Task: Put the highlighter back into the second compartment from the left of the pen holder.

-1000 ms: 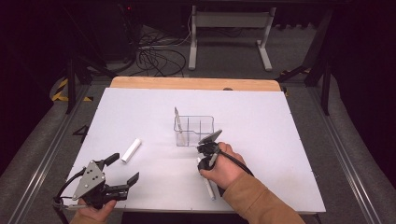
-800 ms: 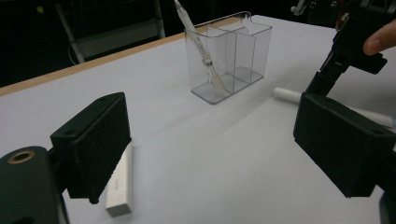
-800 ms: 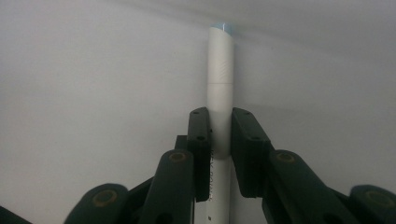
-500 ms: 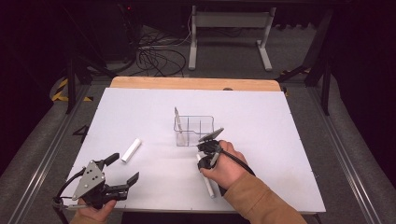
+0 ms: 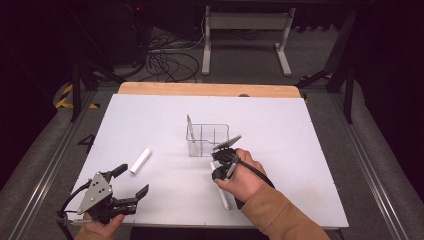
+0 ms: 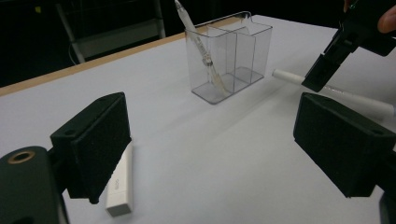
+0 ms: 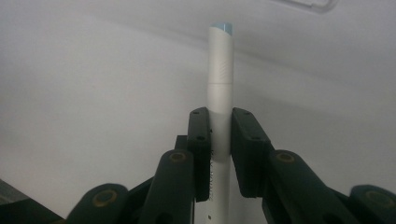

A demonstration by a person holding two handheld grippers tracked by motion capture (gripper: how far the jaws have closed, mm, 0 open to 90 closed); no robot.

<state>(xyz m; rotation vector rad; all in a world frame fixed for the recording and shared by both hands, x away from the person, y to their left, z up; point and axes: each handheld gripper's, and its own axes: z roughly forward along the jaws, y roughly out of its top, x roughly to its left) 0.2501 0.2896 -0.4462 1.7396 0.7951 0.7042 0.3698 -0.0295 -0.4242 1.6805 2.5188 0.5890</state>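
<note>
A clear divided organizer stands mid-table with a pen leaning in its left compartment. Just in front of it a white marker lies on the white table. My right gripper points down and is shut on that marker's barrel. At the near left my left gripper stands open with nothing between its pads. A short white stick lies just beyond its left jaw.
The white table top ends in a wooden strip at the far edge. Beyond it are a dark floor, cables and a metal stand. Metal rails run along both sides of the table.
The right gripper has shifted only slightly over the marker it grips. The left gripper has stayed where it was.
</note>
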